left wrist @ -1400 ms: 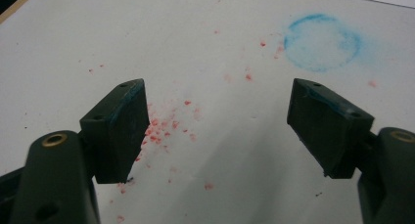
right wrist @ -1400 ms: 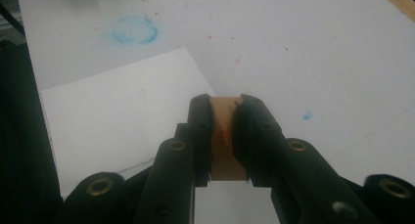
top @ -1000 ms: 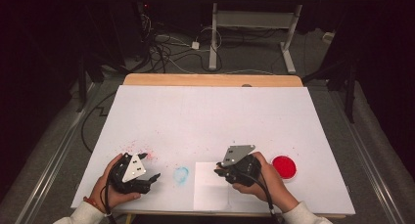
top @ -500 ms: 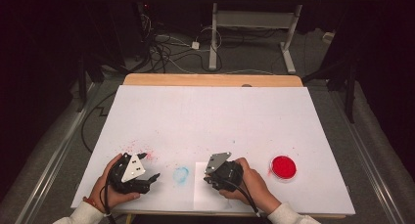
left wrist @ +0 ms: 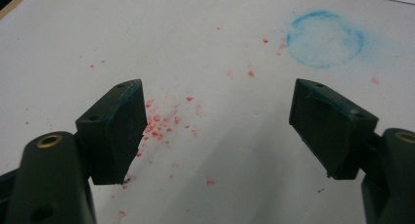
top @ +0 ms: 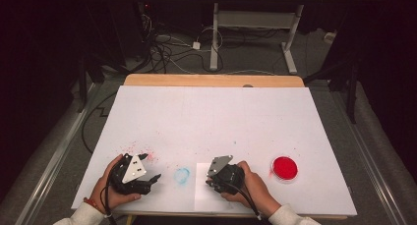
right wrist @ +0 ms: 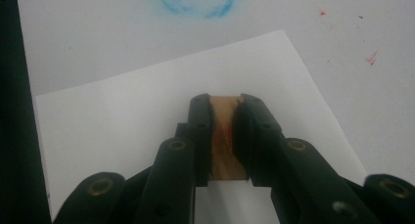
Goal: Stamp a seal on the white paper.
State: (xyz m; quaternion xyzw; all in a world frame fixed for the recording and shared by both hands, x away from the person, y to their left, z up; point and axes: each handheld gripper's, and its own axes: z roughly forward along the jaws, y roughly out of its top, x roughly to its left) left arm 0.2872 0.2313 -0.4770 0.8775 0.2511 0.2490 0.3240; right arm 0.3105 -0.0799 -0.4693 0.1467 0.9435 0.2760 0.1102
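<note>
At the near edge of the desk (top: 216, 117), the right tongs (right wrist: 224, 136) are clamped tight on a small wooden block (right wrist: 226, 136) streaked with red, poised over a white sheet of paper (top: 204, 195) lying near the desk's front edge; whether the block touches the paper is hard to tell. To the left, the left tongs (left wrist: 218, 128) rest with jaws spread wide and nothing between them, above a scatter of red specks (left wrist: 164, 126). Between the two hands, a faint blue ring (top: 182, 175) marks the desk just left of the paper. Right of the paper, near the right hand (top: 253, 188), sits a round dish of red pigment (top: 285, 167). Beyond, the white surface runs back to a wooden strip (top: 211, 80).
</note>
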